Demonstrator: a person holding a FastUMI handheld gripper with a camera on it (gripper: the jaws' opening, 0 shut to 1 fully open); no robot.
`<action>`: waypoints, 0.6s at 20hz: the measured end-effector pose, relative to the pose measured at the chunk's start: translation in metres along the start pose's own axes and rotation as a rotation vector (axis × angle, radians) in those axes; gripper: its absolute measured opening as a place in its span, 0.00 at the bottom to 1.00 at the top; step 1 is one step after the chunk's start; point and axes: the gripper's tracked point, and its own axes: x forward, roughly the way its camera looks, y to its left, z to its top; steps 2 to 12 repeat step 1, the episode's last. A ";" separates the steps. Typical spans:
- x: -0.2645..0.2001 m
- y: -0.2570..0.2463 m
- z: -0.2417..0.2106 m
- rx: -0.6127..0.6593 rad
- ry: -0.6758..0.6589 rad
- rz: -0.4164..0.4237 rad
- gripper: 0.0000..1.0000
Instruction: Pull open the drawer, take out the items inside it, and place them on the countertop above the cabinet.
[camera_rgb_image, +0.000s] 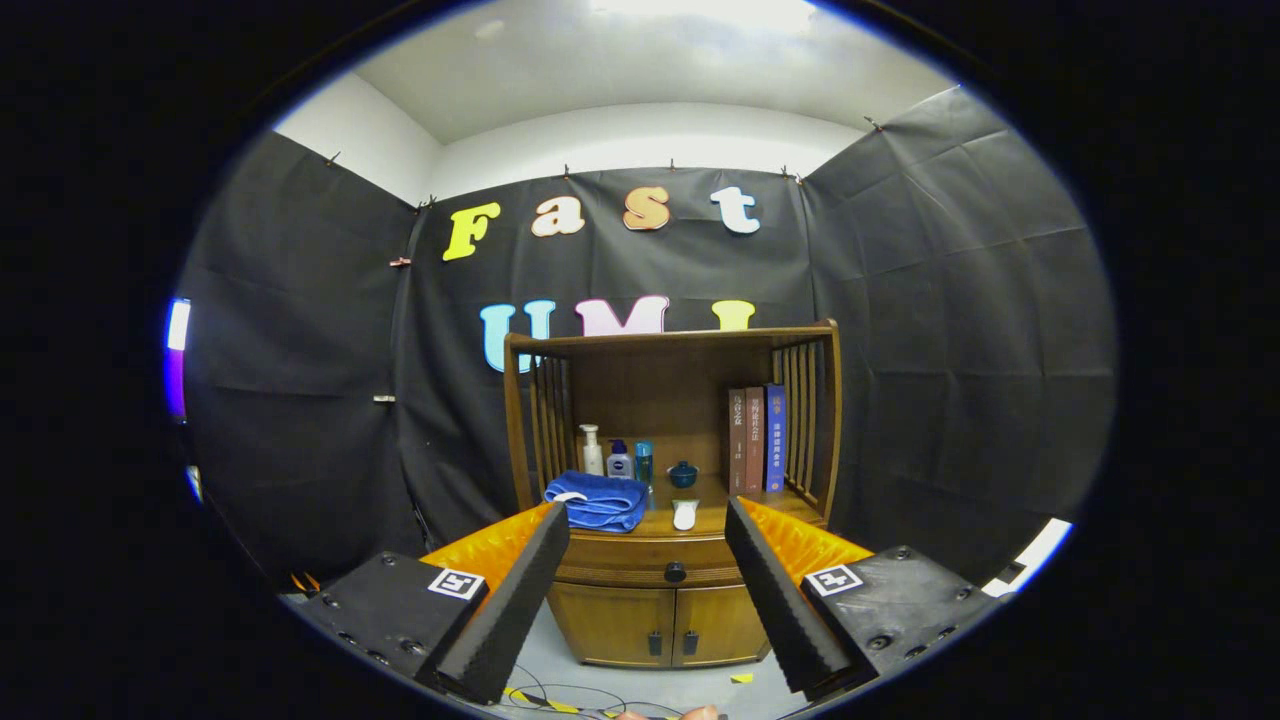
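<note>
A wooden cabinet (672, 600) stands ahead against the booth wall, with an open shelf frame above its countertop (715, 519). Its drawer (640, 566) sits shut under the countertop, with a dark round knob (675, 572) at its middle. My gripper (648, 516) is open and well short of the cabinet, and the drawer front and knob show in the gap between the fingers. Nothing is held. What lies inside the drawer is hidden.
On the countertop lie a folded blue towel (598, 500), a pump bottle (592, 451), two small bottles (620, 461), a small blue bowl (683, 474), a white object (684, 514) and three upright books (756, 439). Two lower doors (655, 625) are shut. Cables (560, 697) trail on the floor.
</note>
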 end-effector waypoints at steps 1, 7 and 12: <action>0.000 0.001 0.000 -0.009 -0.001 0.000 1.00; 0.000 0.001 0.000 -0.009 -0.001 0.000 1.00; 0.000 0.001 0.000 -0.009 -0.001 0.000 1.00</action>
